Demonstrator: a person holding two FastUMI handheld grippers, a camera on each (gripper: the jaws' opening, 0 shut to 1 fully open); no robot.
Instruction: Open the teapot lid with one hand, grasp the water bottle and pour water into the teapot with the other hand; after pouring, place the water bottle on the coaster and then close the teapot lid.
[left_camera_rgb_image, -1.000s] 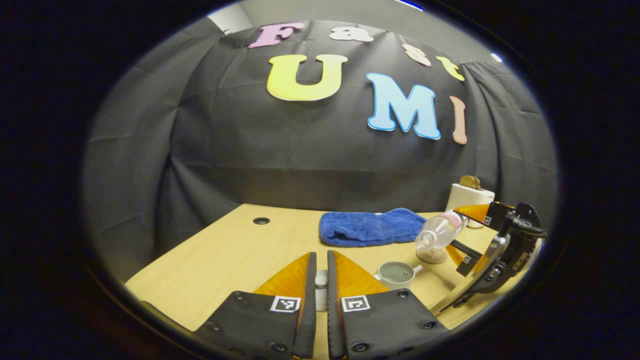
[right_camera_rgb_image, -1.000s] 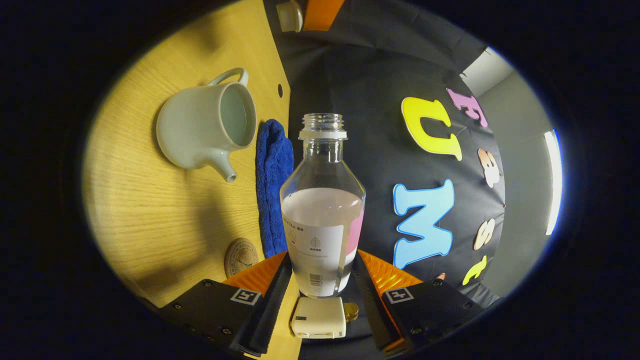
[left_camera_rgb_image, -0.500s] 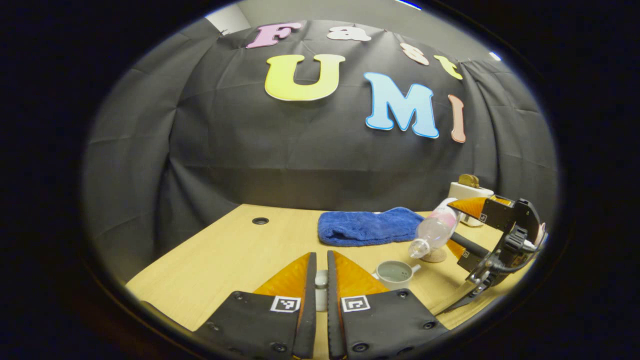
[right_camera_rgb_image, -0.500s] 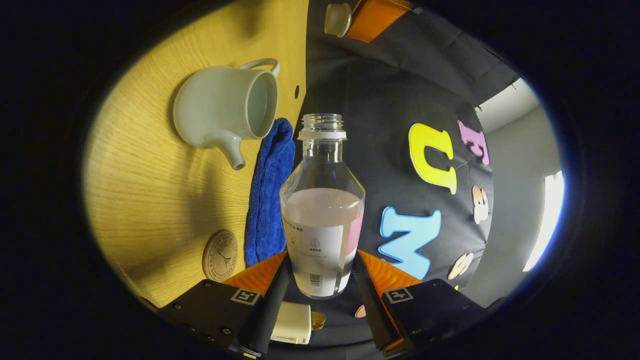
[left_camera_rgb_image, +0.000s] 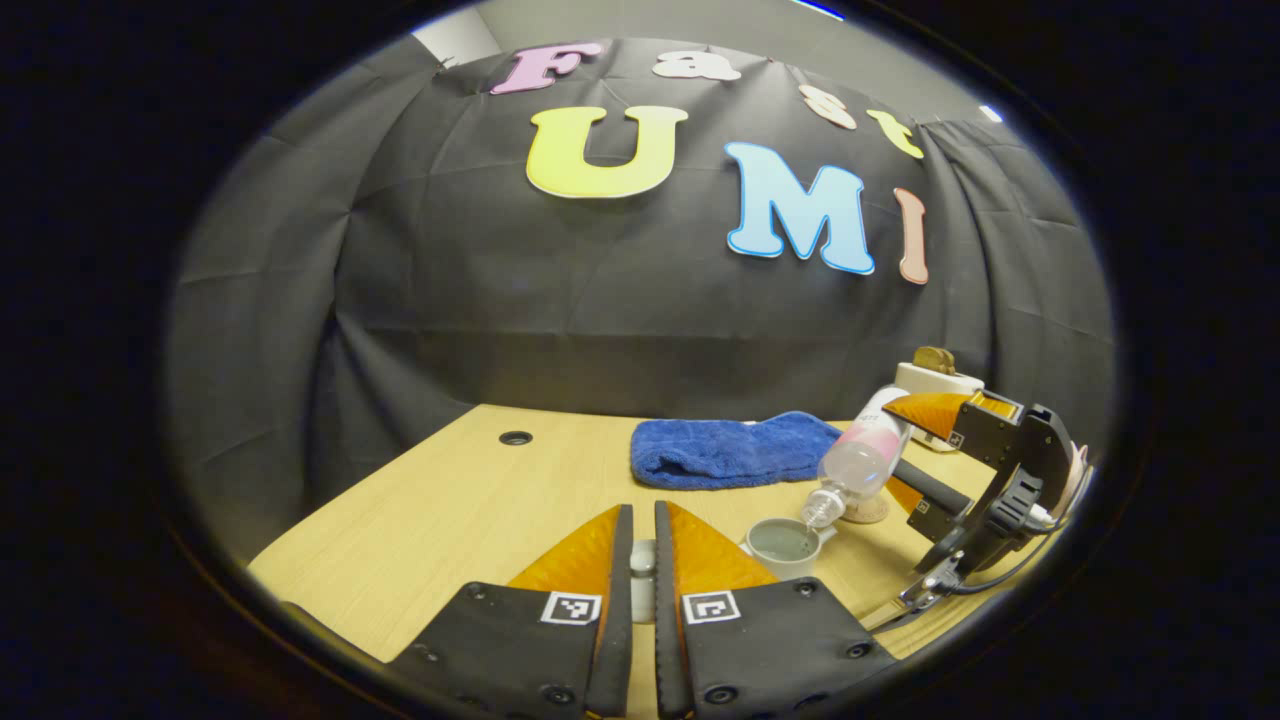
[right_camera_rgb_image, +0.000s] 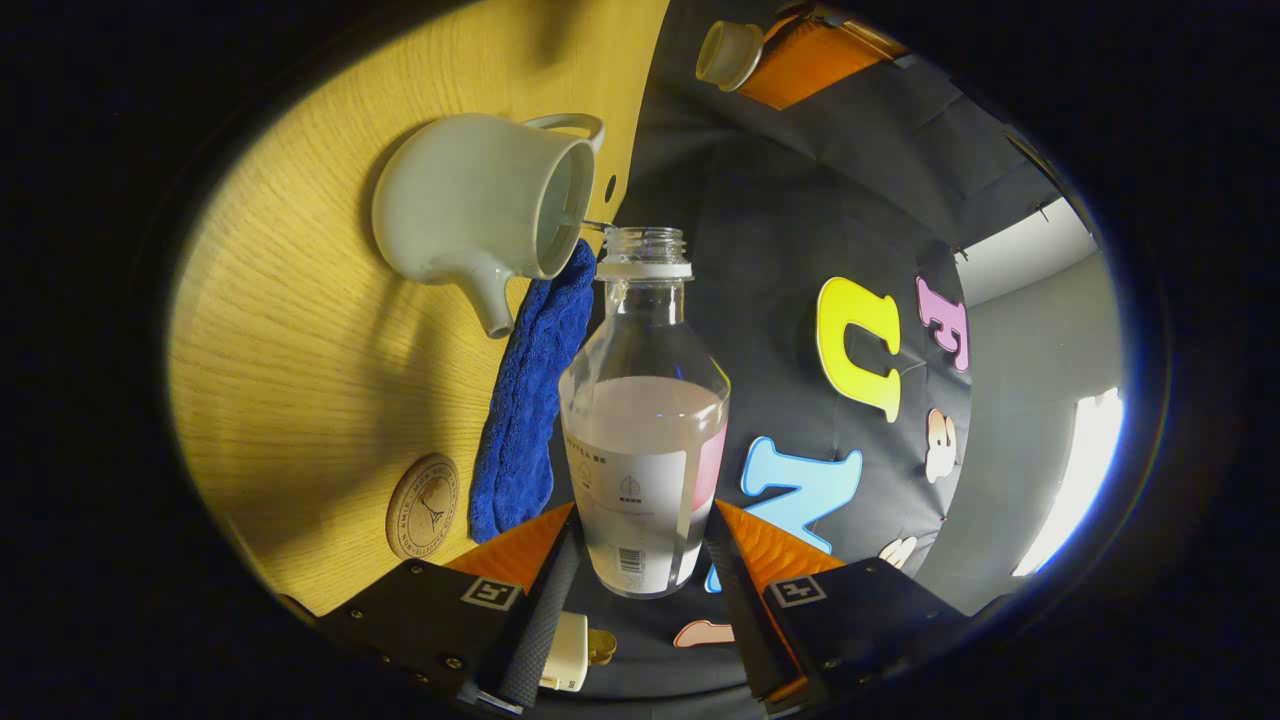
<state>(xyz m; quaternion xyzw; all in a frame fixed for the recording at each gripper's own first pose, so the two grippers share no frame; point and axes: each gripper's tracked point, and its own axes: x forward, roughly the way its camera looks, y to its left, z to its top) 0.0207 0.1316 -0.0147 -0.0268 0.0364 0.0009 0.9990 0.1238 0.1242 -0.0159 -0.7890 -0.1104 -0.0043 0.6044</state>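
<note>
right gripper (right_camera_rgb_image: 640, 545) clamped the water bottle (right_camera_rgb_image: 645, 420), clear, half full, uncapped, frame centre | mouth tipped at the open pale teapot (right_camera_rgb_image: 480, 205), upper left | left gripper (left_camera_rgb_image: 642, 560) pinched the teapot lid (left_camera_rgb_image: 643, 570), bottom centre

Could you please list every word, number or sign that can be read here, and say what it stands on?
Bottle label: small print and a barcode, too small to read.
Coaster: a ring of lettering round an emblem, too blurred to read.
Markers on the left claw and the right claw: coded squares, no words.
Nothing on these reads clearly.
</note>
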